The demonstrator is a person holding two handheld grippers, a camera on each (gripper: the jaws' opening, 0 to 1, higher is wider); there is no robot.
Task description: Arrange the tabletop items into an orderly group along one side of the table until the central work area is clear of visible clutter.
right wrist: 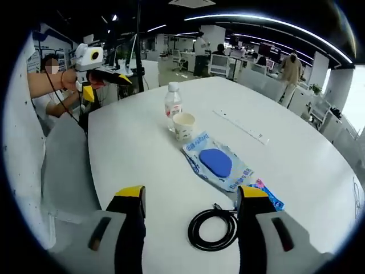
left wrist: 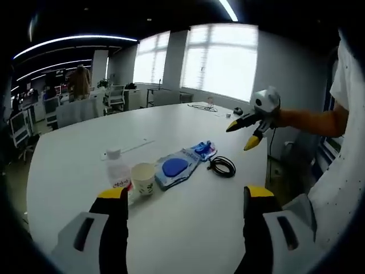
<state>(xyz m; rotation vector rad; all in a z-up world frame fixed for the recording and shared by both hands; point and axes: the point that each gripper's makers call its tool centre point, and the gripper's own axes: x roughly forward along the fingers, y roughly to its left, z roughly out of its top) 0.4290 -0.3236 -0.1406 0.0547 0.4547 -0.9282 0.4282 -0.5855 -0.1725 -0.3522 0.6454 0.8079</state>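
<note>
Four loose items sit together near the middle of the white counter [right wrist: 131, 142]: one clear plastic bottle [right wrist: 173, 105] with a white cap, one paper cup [right wrist: 184, 126], one flat wipes packet [right wrist: 217, 164] with a blue oval lid, and one coiled black cable [right wrist: 213, 228]. In the right gripper view the bottle stands upright at about 11 o'clock from the packet, with the cup just beside it; whether they touch cannot be told. The packet lies flat at the centre, and the cable coil lies at 6 o'clock, between that view's own yellow-tipped jaws. The right gripper [right wrist: 190, 200] has its jaws spread wide and grips nothing.

The left gripper view shows the same group from the opposite side: bottle [left wrist: 118, 169] and cup [left wrist: 143, 177] nearest, packet [left wrist: 183, 165] beyond at 2 o'clock, cable [left wrist: 222, 166] further right. The left gripper [left wrist: 186, 197] hangs above the counter edge, jaws wide apart and empty.

A long thin white strip [right wrist: 239, 127] lies on the counter at 1 o'clock from the cup in the right gripper view, well apart from the group. Each view shows the other gripper held out over the counter edge by an arm. Far windows [left wrist: 219, 60] appear in the left gripper view; office desks [right wrist: 228, 64] and standing people fill the background of the right gripper view.
</note>
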